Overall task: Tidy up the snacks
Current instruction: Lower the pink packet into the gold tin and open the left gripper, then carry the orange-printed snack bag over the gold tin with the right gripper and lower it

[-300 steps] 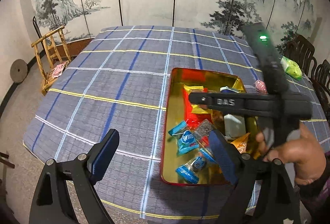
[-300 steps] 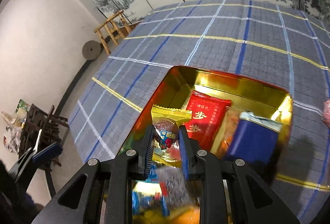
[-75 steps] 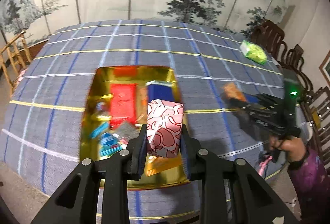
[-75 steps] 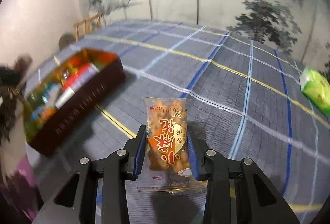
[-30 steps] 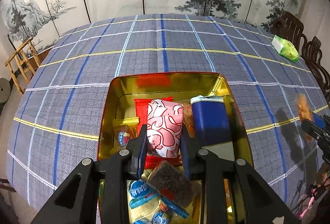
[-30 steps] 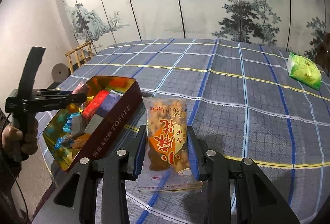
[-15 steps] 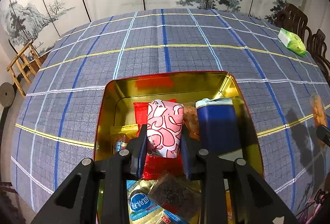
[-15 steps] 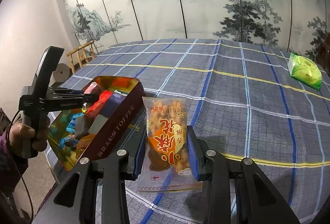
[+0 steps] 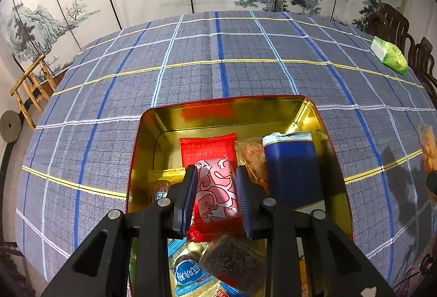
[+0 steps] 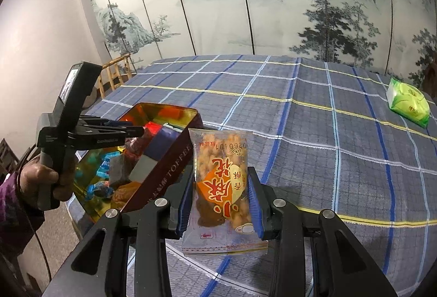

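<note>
Mid-drop on two snacks at once. Left gripper [image 9: 215,196] clamped on a pink-and-white wrapped pack [image 9: 217,189], hanging over the open toffee tin [image 9: 218,108], right above the red packet [image 9: 207,149]. Right gripper [image 10: 221,198] clamped on a clear bag of peanuts [image 10: 221,187], held above the checked tablecloth [image 10: 327,138] just right of the tin's wall [image 10: 166,171].

Next, probably: loosen the left jaws to let the pack fall, then swing the peanuts left over the rim.

In the way: blue box [image 9: 292,168] just right of the left tongs, tin crowded below. Green pack [image 10: 408,101] far off to the right, not yet collected.
</note>
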`<state>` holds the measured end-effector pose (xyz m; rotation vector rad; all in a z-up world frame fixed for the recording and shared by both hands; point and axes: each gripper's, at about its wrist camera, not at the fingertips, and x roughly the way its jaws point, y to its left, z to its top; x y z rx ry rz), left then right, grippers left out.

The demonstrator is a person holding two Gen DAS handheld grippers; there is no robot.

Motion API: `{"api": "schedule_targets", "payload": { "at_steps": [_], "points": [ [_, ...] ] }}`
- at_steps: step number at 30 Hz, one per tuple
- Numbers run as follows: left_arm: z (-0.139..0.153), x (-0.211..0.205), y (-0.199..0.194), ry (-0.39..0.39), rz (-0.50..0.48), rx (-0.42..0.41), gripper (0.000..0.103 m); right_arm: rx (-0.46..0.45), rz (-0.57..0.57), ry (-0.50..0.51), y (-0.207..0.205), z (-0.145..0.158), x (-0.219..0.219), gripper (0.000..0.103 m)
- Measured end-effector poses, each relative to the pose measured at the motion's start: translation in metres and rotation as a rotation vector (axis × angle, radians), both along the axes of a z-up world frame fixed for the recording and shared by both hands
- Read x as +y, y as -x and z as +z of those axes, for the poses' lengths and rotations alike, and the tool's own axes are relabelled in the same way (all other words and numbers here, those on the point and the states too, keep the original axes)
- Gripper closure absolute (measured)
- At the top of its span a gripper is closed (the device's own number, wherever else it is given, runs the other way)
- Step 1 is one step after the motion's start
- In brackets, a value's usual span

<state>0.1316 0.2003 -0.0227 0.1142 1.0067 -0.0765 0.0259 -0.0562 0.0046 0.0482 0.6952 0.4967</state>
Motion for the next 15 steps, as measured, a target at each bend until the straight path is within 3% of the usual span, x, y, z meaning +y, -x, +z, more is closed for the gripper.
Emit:
{"api": "schedule_targets", "payload": {
  "at_steps": [7,10,12,14,15],
  "points": [
    [0.010,0.002,0.007,0.024,0.012,-0.017,0.074,-0.004,0.008,0.000,0.002,0.003,0.004,0.066],
    [0.015,0.002,0.016,0.032,0.020,-0.030,0.058,-0.009,0.015,-0.002,0.002,0.006,0.007,0.066],
    [0.020,0.002,0.024,0.038,0.022,-0.053,0.052,-0.013,0.023,-0.002,0.004,0.009,0.011,0.066],
    [0.024,0.003,0.031,0.041,0.033,-0.062,0.035,-0.015,0.033,-0.002,0.005,0.011,0.015,0.066],
    [0.027,0.004,0.035,0.042,0.043,-0.071,0.031,-0.016,0.039,-0.003,0.006,0.012,0.017,0.066]
  ]
}}
